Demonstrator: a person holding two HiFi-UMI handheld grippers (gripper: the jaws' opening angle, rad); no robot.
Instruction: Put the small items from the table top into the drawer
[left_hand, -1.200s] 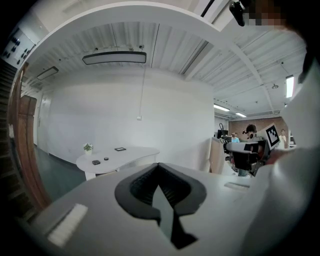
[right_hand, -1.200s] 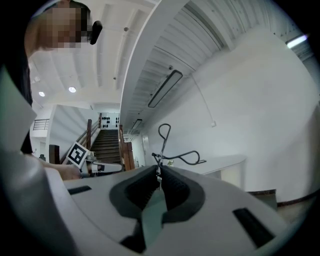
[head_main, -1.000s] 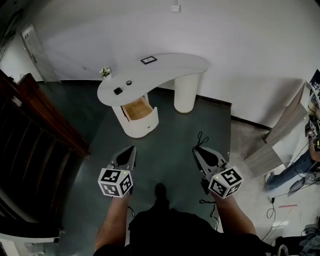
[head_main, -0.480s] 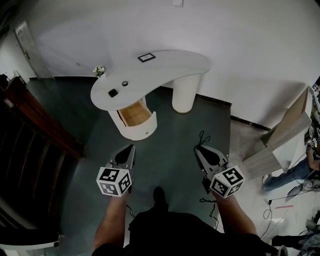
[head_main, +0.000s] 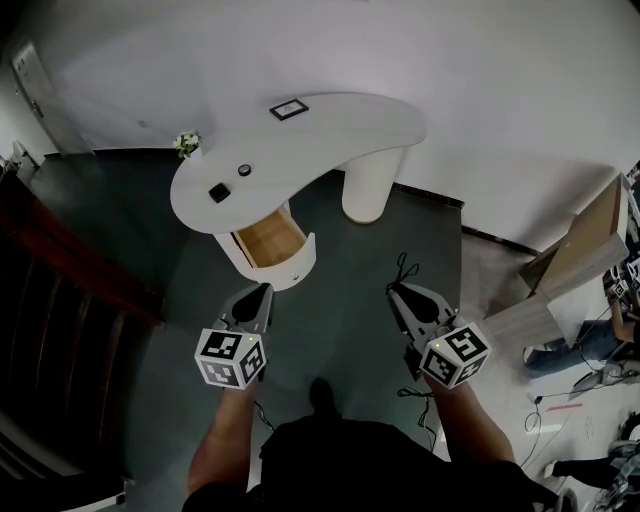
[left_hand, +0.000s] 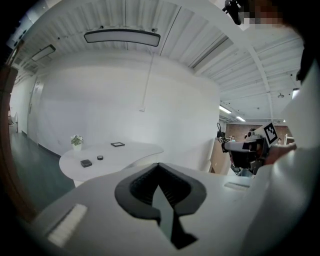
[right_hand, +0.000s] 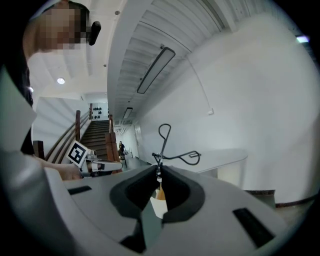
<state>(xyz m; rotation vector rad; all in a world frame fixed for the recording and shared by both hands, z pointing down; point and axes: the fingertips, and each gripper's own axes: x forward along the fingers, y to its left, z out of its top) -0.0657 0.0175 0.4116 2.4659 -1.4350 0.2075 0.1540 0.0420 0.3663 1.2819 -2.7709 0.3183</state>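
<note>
Stair rail: dark wood, far to your left.
Plant: on the bench's left edge.
Small items: a black square block and a round black piece lie apart near the left end of the white bench.
Drawer: pulled open under them.
Left gripper: your jaws are pressed together, short of the drawer.
Floor: dark, between you and the bench.
Right gripper: your jaws are pinching a black wire loop.
Wooden panel: far right.

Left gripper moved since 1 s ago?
Yes: toward the table. The strip of dark floor between the left gripper and the open drawer has narrowed.
</note>
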